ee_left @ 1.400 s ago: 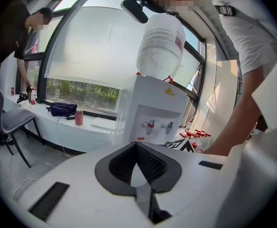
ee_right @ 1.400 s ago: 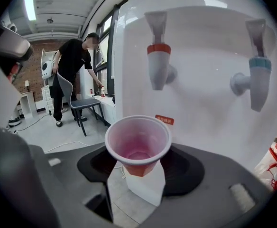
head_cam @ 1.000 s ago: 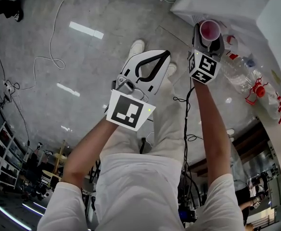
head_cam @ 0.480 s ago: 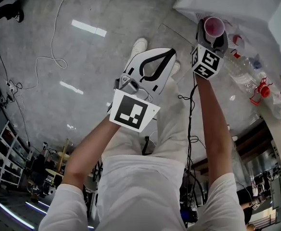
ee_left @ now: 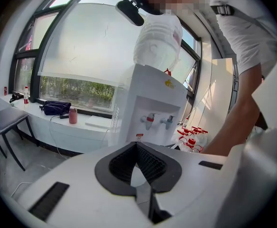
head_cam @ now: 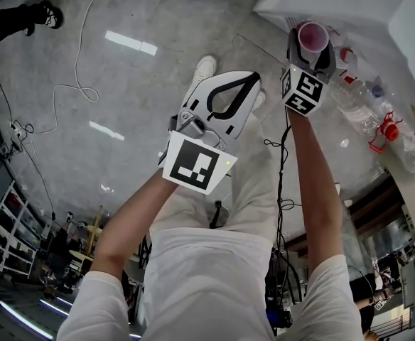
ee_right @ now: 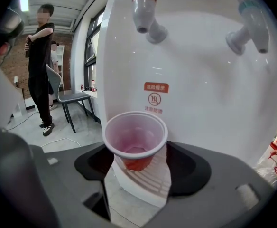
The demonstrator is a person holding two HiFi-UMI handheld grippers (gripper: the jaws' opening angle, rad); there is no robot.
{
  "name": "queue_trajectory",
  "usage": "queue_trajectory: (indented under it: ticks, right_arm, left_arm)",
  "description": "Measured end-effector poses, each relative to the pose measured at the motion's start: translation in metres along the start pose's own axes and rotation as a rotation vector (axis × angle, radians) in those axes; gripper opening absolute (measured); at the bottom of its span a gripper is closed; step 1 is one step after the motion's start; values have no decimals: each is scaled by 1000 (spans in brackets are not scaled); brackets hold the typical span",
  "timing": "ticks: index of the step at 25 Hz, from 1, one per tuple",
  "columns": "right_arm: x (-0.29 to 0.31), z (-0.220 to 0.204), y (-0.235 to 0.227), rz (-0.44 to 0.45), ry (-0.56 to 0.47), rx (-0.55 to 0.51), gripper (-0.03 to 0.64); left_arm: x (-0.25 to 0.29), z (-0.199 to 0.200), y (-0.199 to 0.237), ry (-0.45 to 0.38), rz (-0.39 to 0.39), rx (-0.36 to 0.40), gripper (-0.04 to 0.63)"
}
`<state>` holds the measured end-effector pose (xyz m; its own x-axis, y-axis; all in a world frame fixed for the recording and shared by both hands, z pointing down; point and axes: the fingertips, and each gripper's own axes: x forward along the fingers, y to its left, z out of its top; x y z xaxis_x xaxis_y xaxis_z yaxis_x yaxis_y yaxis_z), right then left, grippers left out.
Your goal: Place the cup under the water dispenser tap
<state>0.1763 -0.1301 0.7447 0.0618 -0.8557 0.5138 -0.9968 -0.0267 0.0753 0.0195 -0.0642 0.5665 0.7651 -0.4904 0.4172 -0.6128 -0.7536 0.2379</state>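
The translucent pink cup (ee_right: 135,139) stands upright between the jaws of the right tool (ee_right: 138,148), apparently resting on the white ribbed drip tray (ee_right: 148,184) of the water dispenser (ee_right: 214,103). The red tap (ee_right: 145,13) hangs above the tool's tips, roughly over the cup's mouth. The blue tap (ee_right: 250,25) sits off to the tool's right. The right tool's jaws have just been opening and stand wide, the pads clear of the cup's wall on both sides. This looks like the release step, with the placing itself all but done. The next move calls for drawing the right tool straight back without brushing the light cup or tipping it. The left tool (ee_left: 136,146) is pinched together on nothing, held back from the dispenser.
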Motion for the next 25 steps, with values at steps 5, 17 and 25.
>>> queue_trajectory:
  ticks: [5,17,25]
  right_arm:
    - [-4,-3,4,14,15,-7,362]
    - [-29,-1,7,33,55,-26,370]
    - [-60,13,10,14,103,-6,364]
  left_arm:
    - [-3,-2,0,8,-6,0,6]
    - [-12,12,-5,3,-16,26,6]
    - [-25,28,-10,1,-17,46,6]
